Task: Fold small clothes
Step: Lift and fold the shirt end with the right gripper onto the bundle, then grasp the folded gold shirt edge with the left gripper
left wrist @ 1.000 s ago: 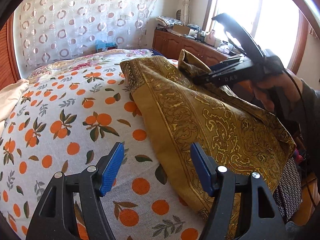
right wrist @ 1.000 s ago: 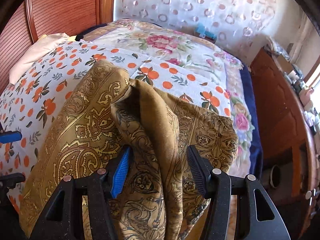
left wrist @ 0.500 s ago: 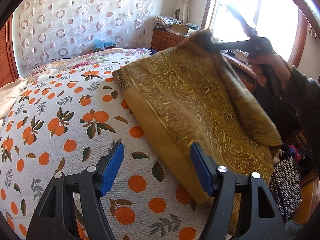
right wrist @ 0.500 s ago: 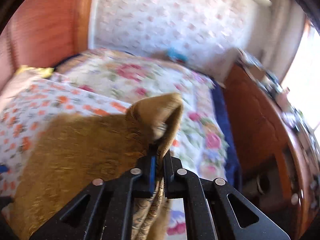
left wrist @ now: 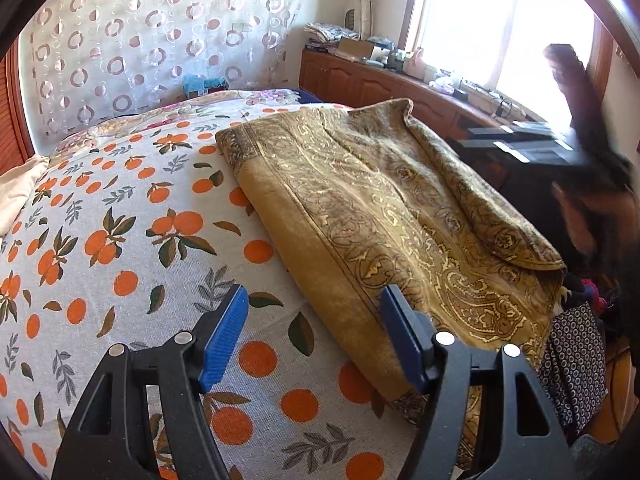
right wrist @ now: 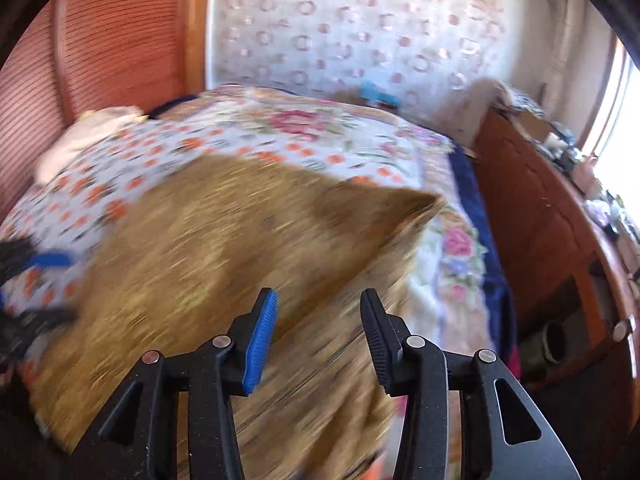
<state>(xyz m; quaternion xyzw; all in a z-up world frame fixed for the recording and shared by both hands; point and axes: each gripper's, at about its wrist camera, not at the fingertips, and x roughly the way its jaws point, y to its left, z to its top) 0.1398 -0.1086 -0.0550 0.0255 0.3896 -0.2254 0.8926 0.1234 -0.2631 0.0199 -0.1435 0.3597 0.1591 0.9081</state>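
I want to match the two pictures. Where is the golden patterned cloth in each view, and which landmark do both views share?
Left wrist view: the golden patterned cloth lies folded right of centre on the orange-print bedsheet.
Right wrist view: the cloth, blurred, fills the centre and lower left, beyond the open right tool.
Shared landmark: the curtain with ring pattern behind the bed.

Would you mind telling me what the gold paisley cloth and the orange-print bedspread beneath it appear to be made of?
The gold paisley cloth looks like a thin woven textile, perhaps silky or viscose: its pattern glints and it drapes in soft folds. The orange-print bedspread looks like matte woven cotton, with a visible coarse weave and no shine. Neither fibre can be confirmed by sight.
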